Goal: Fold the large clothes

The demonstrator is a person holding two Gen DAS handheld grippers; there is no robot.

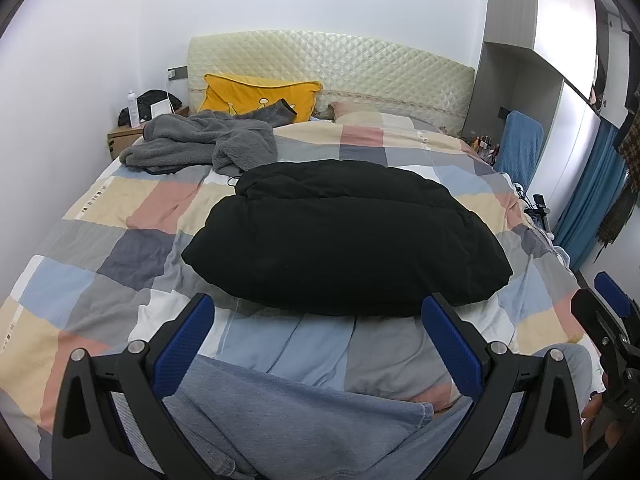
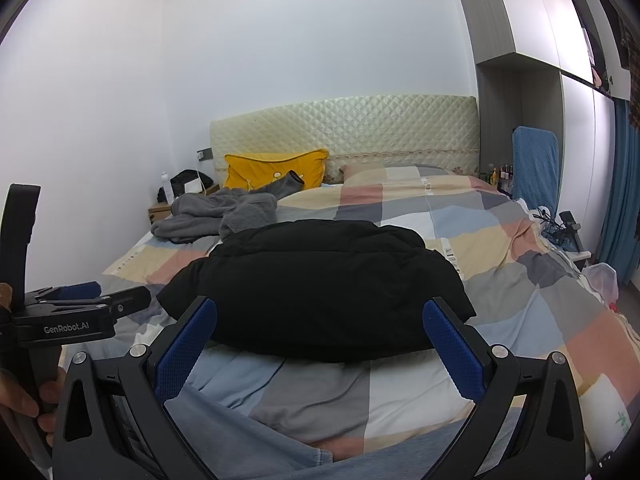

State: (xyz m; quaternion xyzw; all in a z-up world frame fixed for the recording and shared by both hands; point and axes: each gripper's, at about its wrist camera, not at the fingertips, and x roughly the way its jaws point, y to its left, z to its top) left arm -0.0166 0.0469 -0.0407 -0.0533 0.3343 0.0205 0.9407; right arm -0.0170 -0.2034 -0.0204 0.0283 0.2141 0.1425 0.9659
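A black padded garment (image 1: 344, 236) lies in a thick folded bundle in the middle of the bed; it also shows in the right wrist view (image 2: 316, 284). My left gripper (image 1: 320, 344) is open and empty, held above the bed's near edge, short of the bundle. My right gripper (image 2: 320, 348) is open and empty, also just short of the bundle. The right gripper shows at the right edge of the left wrist view (image 1: 612, 320), and the left gripper shows at the left of the right wrist view (image 2: 84, 304). A grey-blue cloth (image 1: 300, 420) lies under both grippers.
The bed has a patchwork checked cover (image 1: 132, 216). A crumpled grey fleece garment (image 1: 200, 142) lies at the far left by a yellow pillow (image 1: 256, 94) and quilted headboard (image 1: 340, 64). A nightstand (image 1: 124, 136) stands left; a blue chair (image 1: 518, 144) and wardrobe stand right.
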